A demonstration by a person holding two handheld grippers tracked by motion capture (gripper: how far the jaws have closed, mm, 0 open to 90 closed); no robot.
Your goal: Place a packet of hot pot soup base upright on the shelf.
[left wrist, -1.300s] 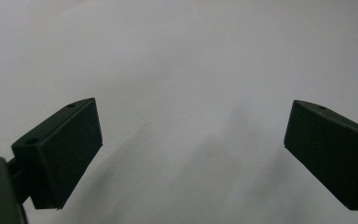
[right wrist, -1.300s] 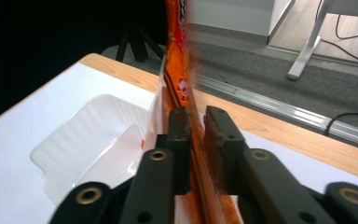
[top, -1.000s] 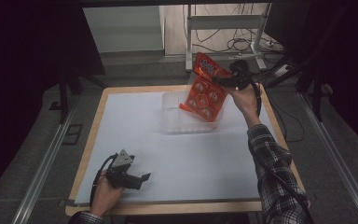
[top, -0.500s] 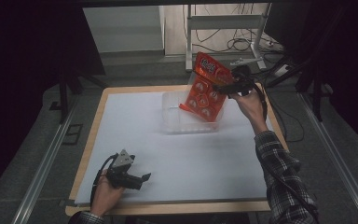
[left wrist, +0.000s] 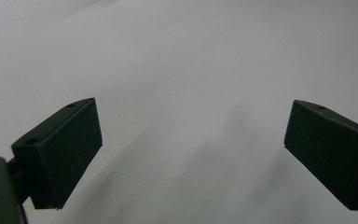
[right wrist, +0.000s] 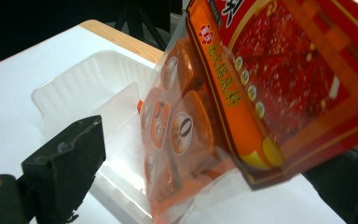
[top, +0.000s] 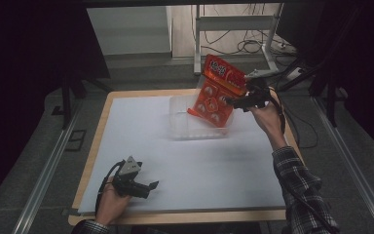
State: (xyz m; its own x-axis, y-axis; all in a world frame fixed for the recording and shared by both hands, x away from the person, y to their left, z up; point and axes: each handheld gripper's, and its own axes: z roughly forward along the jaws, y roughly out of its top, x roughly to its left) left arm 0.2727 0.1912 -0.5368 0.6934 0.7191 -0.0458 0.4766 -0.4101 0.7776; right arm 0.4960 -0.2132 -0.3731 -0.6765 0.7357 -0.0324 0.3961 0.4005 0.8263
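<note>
A red and orange snack packet (top: pixel 216 92) stands tilted, its lower end inside a clear plastic tray (top: pixel 180 114) at the back of the white table. My right gripper (top: pixel 234 101) is at the packet's right side. Its jaws have just been opening. In the right gripper view the packet (right wrist: pixel 261 93) sits between them, with the left pad clear of it, above the tray (right wrist: pixel 74 88). My left gripper (top: pixel 148 187) rests near the table's front left. Its jaws (left wrist: pixel 191 149) stand open over bare white surface with nothing between them.
The white sheet (top: pixel 185 161) covers a wooden tabletop with its edge showing at the front (top: pixel 175 217). A metal stand and cables (top: pixel 233 39) are on the floor behind the table. Dark rails run along both sides.
My right hand has shifted slightly right and down beside the packet, and the packet's lower end has settled lower into the tray. The left hand has not moved.
</note>
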